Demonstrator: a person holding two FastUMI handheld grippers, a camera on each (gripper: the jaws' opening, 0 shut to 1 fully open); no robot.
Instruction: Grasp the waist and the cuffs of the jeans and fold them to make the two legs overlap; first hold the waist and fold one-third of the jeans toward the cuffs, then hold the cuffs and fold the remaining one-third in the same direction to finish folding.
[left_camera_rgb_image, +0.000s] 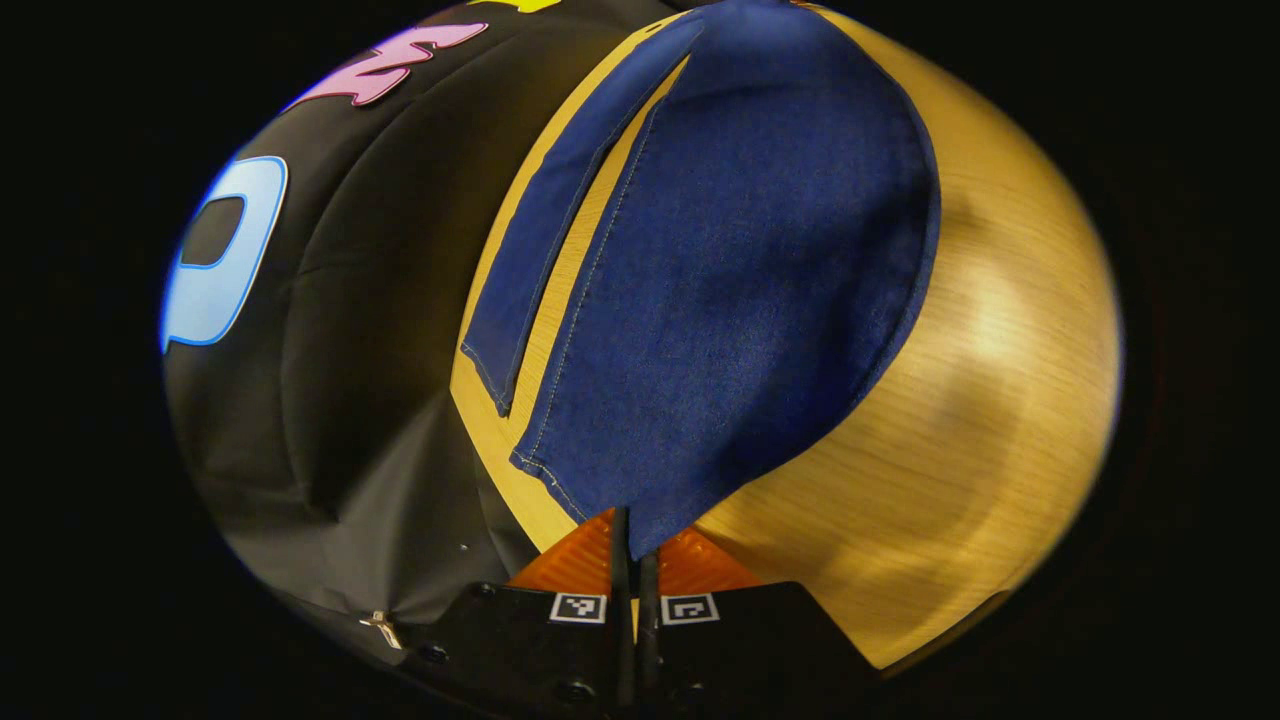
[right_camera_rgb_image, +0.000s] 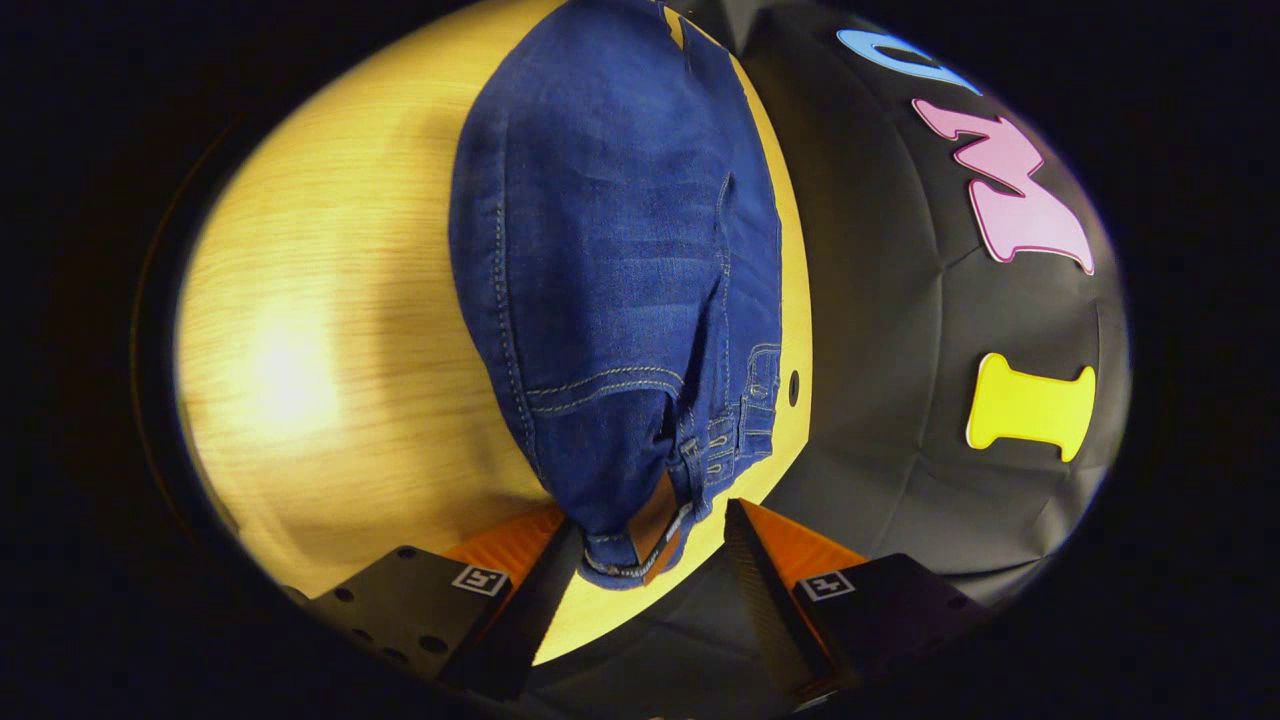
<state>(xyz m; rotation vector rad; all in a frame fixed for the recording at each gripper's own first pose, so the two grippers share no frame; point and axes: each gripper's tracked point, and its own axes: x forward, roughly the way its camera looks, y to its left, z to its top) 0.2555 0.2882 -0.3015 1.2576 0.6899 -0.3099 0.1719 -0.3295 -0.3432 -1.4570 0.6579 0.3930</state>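
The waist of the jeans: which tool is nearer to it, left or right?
Right. The right tool is open with the waist between its fingers, not yet gripped. The left tool is shut on a cuff at the jeans' other end.

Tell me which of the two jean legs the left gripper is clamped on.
The left gripper pinches the wider leg at its cuff; the narrow leg lies apart across a strip of table.

The jeans (left_camera_rgb_image: 740, 300) are dark blue denim with pale stitching along seams and hems, faded lighter across the seat, with a brown patch (right_camera_rgb_image: 655, 520) at the waist. The table (left_camera_rgb_image: 980, 400) is yellowish wood with fine grain lines.
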